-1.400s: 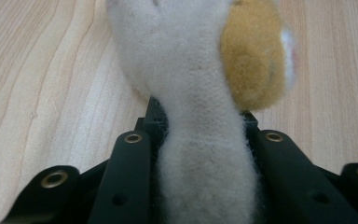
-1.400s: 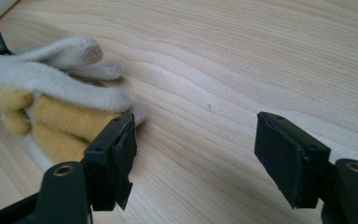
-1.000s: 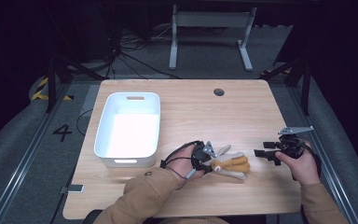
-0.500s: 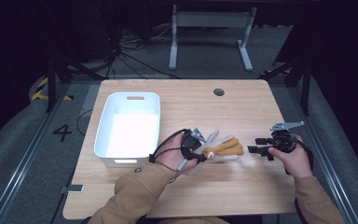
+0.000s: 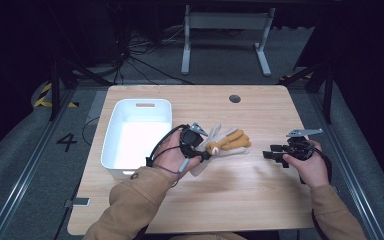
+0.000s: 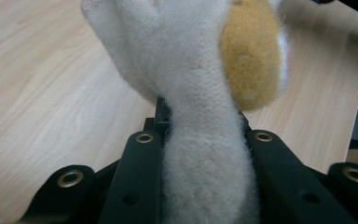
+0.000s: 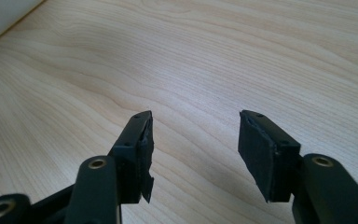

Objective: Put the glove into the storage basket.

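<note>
A knitted work glove (image 5: 228,142), off-white with orange-coated fingers, hangs near the middle of the wooden table. My left gripper (image 5: 200,151) is shut on its cuff. In the left gripper view the off-white cuff (image 6: 193,154) is squeezed between the two black jaws of the left gripper (image 6: 200,136), and an orange patch (image 6: 251,65) shows above. My right gripper (image 5: 271,154) is held over the table's right side, pointing left toward the glove, apart from it. In its own view the right gripper (image 7: 195,135) stands open over bare wood with nothing between the jaws.
A white rectangular bin (image 5: 114,131) stands on the table's left part, just left of my left hand; its corner (image 7: 0,14) shows in the right gripper view. A round cable hole (image 5: 235,98) sits near the far edge. A white table frame (image 5: 225,35) stands beyond.
My left gripper has carried the glove away from the person and to the left, nearer the bin. The right gripper has shifted slightly left and farther out, staying open.
</note>
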A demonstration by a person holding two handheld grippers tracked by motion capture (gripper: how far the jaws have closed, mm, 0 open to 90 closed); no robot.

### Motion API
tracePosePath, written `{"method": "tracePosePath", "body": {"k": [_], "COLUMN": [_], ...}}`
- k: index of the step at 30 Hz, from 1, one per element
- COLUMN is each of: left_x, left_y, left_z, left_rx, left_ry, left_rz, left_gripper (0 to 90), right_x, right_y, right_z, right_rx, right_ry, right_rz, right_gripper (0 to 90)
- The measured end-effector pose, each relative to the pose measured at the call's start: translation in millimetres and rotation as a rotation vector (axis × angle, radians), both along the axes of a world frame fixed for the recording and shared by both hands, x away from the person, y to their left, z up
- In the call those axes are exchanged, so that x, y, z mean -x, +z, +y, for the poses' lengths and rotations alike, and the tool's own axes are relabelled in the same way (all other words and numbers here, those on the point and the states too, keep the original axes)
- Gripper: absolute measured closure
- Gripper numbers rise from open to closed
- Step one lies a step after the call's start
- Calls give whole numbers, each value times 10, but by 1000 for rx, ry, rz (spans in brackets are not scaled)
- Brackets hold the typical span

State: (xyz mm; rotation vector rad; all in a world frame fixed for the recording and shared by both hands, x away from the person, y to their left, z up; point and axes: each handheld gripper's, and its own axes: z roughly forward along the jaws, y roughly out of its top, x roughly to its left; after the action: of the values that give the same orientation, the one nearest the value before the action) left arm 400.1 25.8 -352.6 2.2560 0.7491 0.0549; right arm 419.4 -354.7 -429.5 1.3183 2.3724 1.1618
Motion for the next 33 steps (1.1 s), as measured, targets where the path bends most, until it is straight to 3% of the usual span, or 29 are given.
{"method": "tracePosePath", "body": {"k": [15,26,33], "left_x": [-92,-207,-250], "left_y": [392,456,432], "left_z": [399,739,961], "left_rx": [10,32,29], "left_ry": [116,224,321], "left_rz": [-49,-52,-53], "left_gripper": [753,752,752], "right_x": [8,17,13], "right_y": [-80,-108,-120], "right_z": [33,91,99], "right_rx": [15,26,30], "right_ry": [-5,6,6], "right_rz": [36,45,48], "right_gripper": [447,436,432]}}
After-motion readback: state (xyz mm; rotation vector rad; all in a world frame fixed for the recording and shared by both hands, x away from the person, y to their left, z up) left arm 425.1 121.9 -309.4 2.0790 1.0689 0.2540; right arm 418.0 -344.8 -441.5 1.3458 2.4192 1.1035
